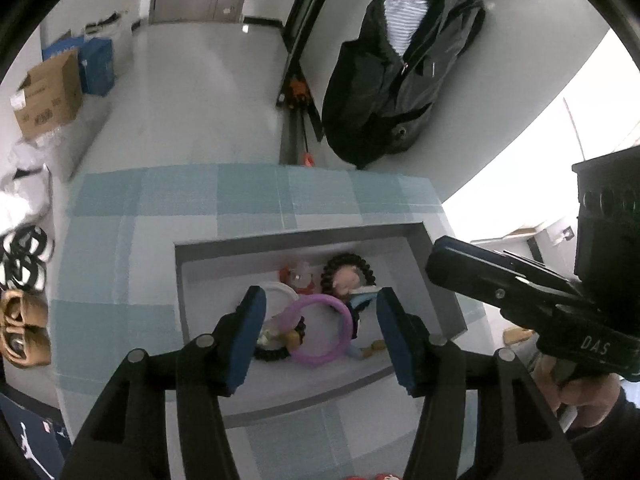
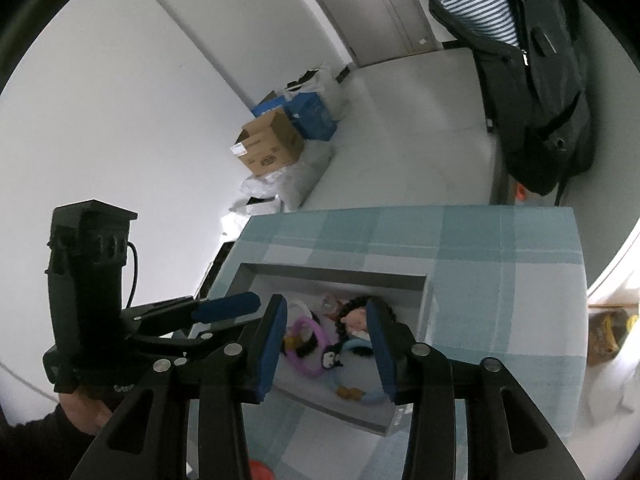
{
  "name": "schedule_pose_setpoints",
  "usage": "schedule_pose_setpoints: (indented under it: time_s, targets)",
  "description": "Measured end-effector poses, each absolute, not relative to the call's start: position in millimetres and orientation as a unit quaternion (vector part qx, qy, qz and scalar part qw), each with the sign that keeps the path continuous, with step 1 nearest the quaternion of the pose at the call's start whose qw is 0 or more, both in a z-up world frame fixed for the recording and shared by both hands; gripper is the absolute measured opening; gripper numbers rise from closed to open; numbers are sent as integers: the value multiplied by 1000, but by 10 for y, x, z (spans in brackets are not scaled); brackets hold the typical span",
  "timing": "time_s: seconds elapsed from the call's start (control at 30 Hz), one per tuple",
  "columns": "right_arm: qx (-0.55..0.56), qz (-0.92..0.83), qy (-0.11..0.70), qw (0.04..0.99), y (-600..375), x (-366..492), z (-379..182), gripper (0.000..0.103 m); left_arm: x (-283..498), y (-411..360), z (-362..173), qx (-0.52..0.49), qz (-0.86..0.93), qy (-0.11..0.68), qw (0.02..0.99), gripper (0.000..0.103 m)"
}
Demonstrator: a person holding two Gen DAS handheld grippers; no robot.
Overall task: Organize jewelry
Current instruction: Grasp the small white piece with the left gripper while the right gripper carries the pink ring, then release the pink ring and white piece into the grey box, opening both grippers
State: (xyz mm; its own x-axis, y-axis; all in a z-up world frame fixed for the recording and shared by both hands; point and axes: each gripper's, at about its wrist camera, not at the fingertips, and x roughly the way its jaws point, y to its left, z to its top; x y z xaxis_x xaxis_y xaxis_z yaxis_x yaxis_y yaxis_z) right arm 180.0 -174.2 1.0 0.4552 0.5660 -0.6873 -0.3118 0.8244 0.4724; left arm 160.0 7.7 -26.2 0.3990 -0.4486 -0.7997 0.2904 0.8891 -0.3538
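Note:
A shallow grey box point(image 1: 296, 236) point(image 2: 332, 272) sits on a blue checked tablecloth point(image 1: 120, 240). Inside lie a purple ring point(image 1: 348, 320) point(image 2: 320, 332), a white bangle point(image 1: 280, 288), a black beaded bracelet around a doll head point(image 1: 348, 258) point(image 2: 352, 302), a black beaded band point(image 1: 272, 354) and a light blue ring point(image 2: 372, 398) with a penguin charm point(image 2: 332, 358). My left gripper point(image 1: 320, 300) point(image 2: 228, 306) hangs open above the purple ring, nothing pressed between its blue pads. My right gripper point(image 2: 326, 312) point(image 1: 440, 256) stands open over the box's right half, holding nothing.
A black backpack point(image 1: 392, 80) point(image 2: 540, 80) leans beyond the table's far edge. A cardboard box point(image 1: 48, 96) point(image 2: 272, 148) and blue boxes point(image 1: 96, 64) stand on the floor to the left, with shoes point(image 1: 24, 264) nearby. Something red point(image 2: 260, 472) shows at the near edge.

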Motion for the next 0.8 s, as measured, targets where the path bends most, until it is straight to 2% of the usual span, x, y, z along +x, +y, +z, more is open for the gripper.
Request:
schedule_pose_setpoints:
  time_s: [0.07, 0.13, 0.3, 0.4, 0.57, 0.8]
  targets:
    - [137, 261, 449, 844, -1731, 1783, 27, 42, 1592, 82, -255, -78, -218, 501, 834, 52]
    - [136, 260, 447, 845, -1732, 1763, 39, 46, 1572, 92, -253, -80, -215, 501, 834, 52]
    - [140, 250, 447, 847, -1768, 1712, 54, 48, 1517, 100, -228, -72, -198, 494, 844, 52]
    - [146, 246, 445, 848, -1803, 1649, 54, 58, 1479, 86, -188, -57, -188, 491, 849, 52]
    - [146, 240, 452, 847, -1808, 1531, 36, 59, 1378, 90, -75, -43, -176, 469, 864, 53]
    - [144, 239, 444, 851, -1862, 1357, 88, 69, 1206, 165, -174, -51, -152, 483, 861, 53]
